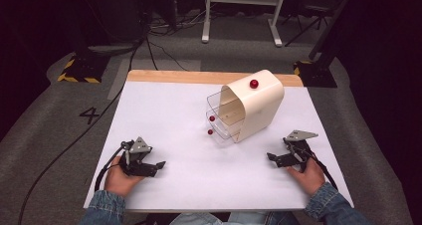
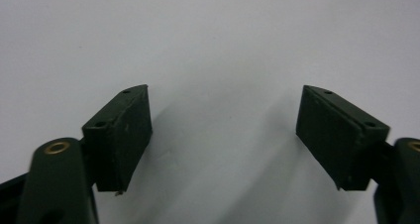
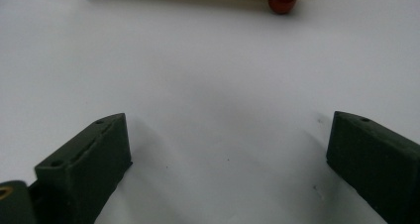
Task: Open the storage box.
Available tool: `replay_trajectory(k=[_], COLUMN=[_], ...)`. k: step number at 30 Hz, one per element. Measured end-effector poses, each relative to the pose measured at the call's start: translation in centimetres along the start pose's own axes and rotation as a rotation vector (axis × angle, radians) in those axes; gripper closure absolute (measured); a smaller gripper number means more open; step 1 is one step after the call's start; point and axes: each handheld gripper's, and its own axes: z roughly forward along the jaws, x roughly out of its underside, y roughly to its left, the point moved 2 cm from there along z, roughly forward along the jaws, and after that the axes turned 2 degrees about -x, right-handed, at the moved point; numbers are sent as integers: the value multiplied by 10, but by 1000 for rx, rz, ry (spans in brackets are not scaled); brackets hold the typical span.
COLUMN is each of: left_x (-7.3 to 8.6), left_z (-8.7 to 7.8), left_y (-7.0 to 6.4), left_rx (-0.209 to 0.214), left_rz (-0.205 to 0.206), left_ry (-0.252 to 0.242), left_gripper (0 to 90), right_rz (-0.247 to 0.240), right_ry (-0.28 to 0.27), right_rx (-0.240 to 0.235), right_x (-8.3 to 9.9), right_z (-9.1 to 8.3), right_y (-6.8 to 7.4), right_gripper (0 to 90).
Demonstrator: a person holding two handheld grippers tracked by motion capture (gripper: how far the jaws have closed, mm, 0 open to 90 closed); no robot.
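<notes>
Both hands are down on the white tabletop (image 1: pixel 169 115), one at each near corner, and nothing is gripped yet. The left hand-held gripper (image 1: pixel 158 164) sits released, its two black jaws spread wide over bare white surface in the left gripper view. The right hand-held gripper (image 1: pixel 270 157) is likewise released, jaws well apart, empty between them.

The thing that matters here is the cream-coloured, round-topped plastic drawer cabinet (image 1: pixel 256 105), standing toward the far right of the tabletop with a red ball knob (image 1: pixel 254 83) on top. Its clear plastic drawers (image 1: pixel 222 116) face left and toward the person, each with a small red knob (image 1: pixel 211 118), and they look partly slid out. The cabinet's long axis runs on a diagonal, from far right to near left.

Here's the key relation: the cabinet lies ahead of the right hand-held gripper and slightly to its left, clearly nearer that hand than the other. In the right gripper view its cream base edge and red feet (image 3: pixel 282 5) sit straight ahead of the jaws. The left hand-held gripper is well apart from it, though the drawer fronts open toward that side.
</notes>
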Motion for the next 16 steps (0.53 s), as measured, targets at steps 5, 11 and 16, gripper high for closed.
replay_trajectory(k=[5, 11, 16], left_x=[0, -1, -1], left_z=[2, 2, 2], left_y=[-4, -5, -5], left_rx=[-36, -38, -38], left_rz=[32, 32, 32], left_ry=[20, 22, 22], left_gripper=[164, 164, 164], right_rz=[-1, 0, 0], right_ry=[0, 0, 0], right_rx=[0, 0, 0], right_x=[0, 0, 0], right_z=[0, 0, 0], right_y=[0, 0, 0], right_gripper=[34, 34, 34])
